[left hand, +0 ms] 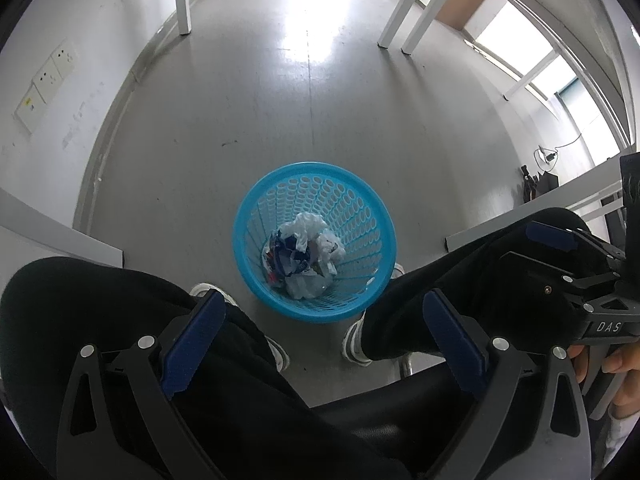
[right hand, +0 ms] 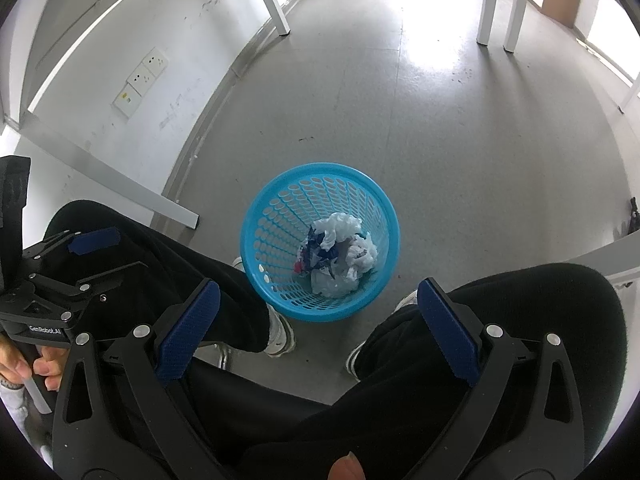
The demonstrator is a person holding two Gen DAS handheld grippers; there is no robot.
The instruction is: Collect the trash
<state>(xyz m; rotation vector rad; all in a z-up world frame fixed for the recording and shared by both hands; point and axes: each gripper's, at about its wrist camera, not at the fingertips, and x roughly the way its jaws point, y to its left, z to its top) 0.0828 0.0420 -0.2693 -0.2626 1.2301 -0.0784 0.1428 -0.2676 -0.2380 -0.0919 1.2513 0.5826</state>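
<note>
Two grippers are held spread wide and empty above the lap of a seated person: the left gripper [left hand: 324, 344] and the right gripper [right hand: 316, 332], nothing pinched in either one. The blue basket [left hand: 372, 220] is parked on the floor [left hand: 280, 100] between the person's shoes, right below both cameras. The trash [left hand: 306, 256] is piled at the bottom of it, a wad of crumpled white plastic and some printed wrappers, and no loose bits can be spotted on the floor nearby.

Handling-wise, that stuff is probably super light and squishy, so it would likely be crushed flat under any pinch and might slip out if only a thin edge is caught. A fat bunched-up fold is the better spot to be grabbed. The basket looks like thin perforated plastic, stiff enough and light, best taken by its rolled rim [right hand: 256, 216]. It could easily be tipped if nudged sideways.
</note>
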